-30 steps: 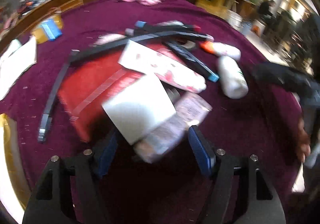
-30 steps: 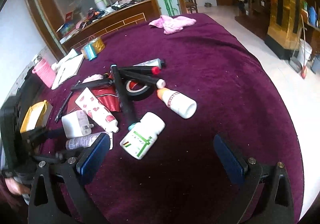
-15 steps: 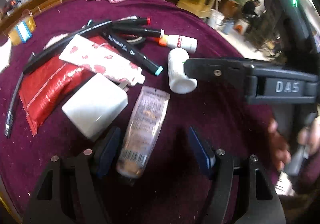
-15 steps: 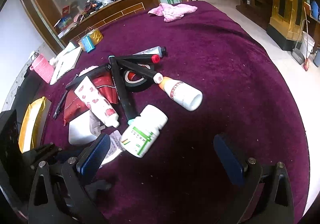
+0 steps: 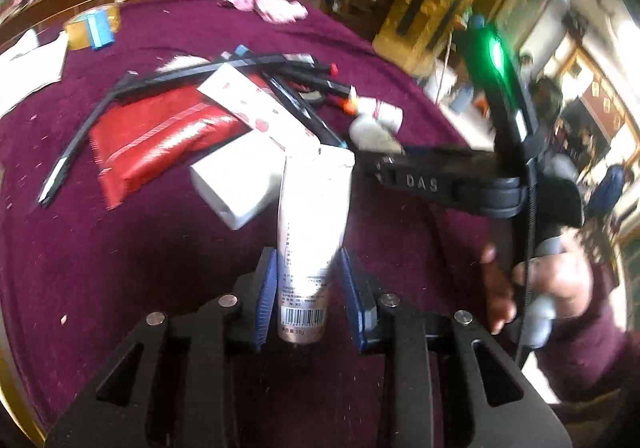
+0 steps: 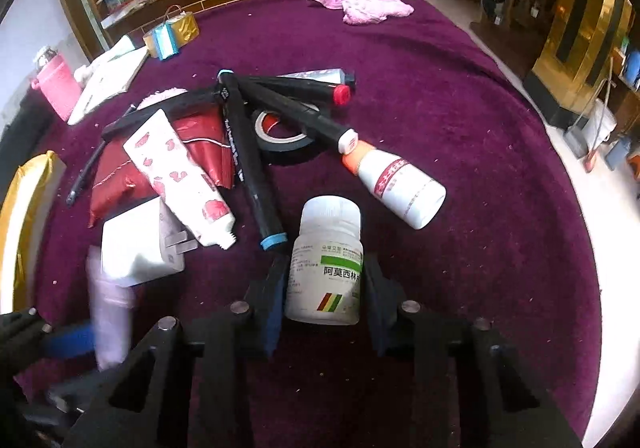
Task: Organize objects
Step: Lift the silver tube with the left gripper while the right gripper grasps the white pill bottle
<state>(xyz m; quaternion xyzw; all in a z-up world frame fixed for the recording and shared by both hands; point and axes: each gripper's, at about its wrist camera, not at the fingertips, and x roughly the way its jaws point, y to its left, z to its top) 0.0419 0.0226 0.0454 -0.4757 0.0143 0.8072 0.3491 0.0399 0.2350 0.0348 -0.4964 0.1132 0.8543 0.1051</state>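
Both jaws narrow: L on tube, R apparently on bottle.

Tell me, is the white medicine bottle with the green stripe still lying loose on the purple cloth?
No, the white medicine bottle sits clamped between the blue pads of the right tool.
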